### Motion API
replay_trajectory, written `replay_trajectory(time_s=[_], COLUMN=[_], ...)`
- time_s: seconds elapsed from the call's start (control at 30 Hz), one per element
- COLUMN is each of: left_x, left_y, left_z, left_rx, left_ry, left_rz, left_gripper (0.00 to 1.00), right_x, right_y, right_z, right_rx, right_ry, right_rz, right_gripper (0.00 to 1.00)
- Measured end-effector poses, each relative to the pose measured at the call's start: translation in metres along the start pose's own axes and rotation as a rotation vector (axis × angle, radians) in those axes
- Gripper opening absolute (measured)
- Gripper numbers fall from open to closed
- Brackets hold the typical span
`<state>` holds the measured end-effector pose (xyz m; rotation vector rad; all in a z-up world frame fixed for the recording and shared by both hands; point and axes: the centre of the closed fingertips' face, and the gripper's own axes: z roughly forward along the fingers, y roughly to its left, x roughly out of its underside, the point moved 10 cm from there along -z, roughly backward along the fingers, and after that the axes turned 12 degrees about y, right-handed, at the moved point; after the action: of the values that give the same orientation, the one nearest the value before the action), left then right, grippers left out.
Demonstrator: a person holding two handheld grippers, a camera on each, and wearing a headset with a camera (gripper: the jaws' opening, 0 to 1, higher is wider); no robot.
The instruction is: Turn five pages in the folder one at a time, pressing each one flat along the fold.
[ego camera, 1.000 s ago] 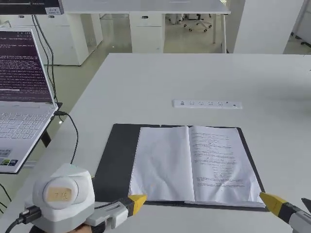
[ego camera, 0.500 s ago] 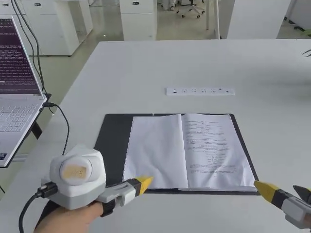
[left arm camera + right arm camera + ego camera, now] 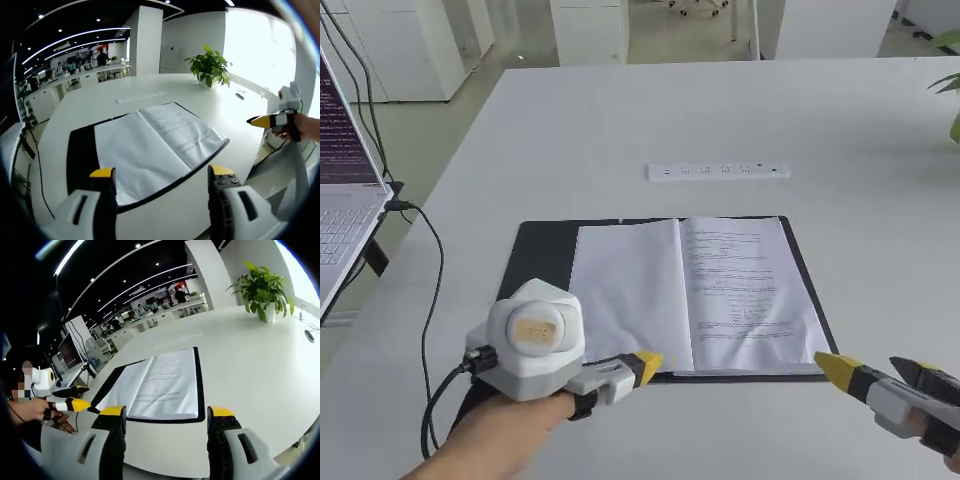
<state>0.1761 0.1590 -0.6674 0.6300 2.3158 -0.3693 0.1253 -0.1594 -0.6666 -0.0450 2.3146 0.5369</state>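
A white power strip is being left lying flat on the white table. Text is being shown on an open laptop beside its left edge. A potted plant is being kept on it, well apart.

White table, open folder, likely power strip

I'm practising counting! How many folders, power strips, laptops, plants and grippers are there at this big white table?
Black open folder with white pages: 1
Long white power strip: 1
Silver laptop: 1
Green leafy potted plant: 1
Yellow-tipped grippers: 2, the left gripper and the right gripper
Total: 6
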Motion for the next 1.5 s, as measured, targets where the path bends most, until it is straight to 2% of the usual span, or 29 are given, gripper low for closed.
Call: replay_trajectory(time_s=[0.13,0.33,0.63,0.83,1.07,1.17,1.37,1.43,1.5], left_x=[-0.007,-0.017,-0.029,-0.031,-0.034,-0.036,-0.032,-0.029,-0.028], left_y=[-0.016,-0.039,-0.063,-0.073,-0.08,-0.083,-0.091,-0.092,-0.093], left_z=[0.022,0.056,0.095,0.114,0.135,0.144,0.159,0.162,0.162], left_rx=[0.033,0.079,0.111,0.12,0.101,0.098,0.087,0.066,0.056], left_ry=[0.007,0.005,-0.008,0.0,-0.018,-0.04,-0.049,-0.043,-0.056], left_rz=[0.061,0.112,0.166,0.18,0.187,0.184,0.188,0.208,0.208], left_gripper=[0.72,0.69,0.64,0.61,0.57,0.54,0.46,0.45,0.44], right_x=[-0.001,0.002,0.006,0.008,0.011,0.011,0.01,0.01,0.009], right_y=[-0.003,-0.004,-0.018,-0.023,-0.027,-0.029,-0.032,-0.032,-0.032], right_z=[0.004,0.012,0.025,0.028,0.036,0.038,0.041,0.042,0.043], right_rx=[-0.008,-0.017,-0.021,-0.029,-0.054,-0.066,-0.088,-0.091,-0.096], right_ry=[0.007,0.042,0.069,0.075,0.066,0.066,0.057,0.055,0.054], right_rz=[0.002,-0.013,-0.02,-0.018,-0.008,-0.011,0.002,0.002,0.005], right_gripper=[0.65,0.64,0.63,0.62,0.58,0.56,0.54,0.54,0.53])
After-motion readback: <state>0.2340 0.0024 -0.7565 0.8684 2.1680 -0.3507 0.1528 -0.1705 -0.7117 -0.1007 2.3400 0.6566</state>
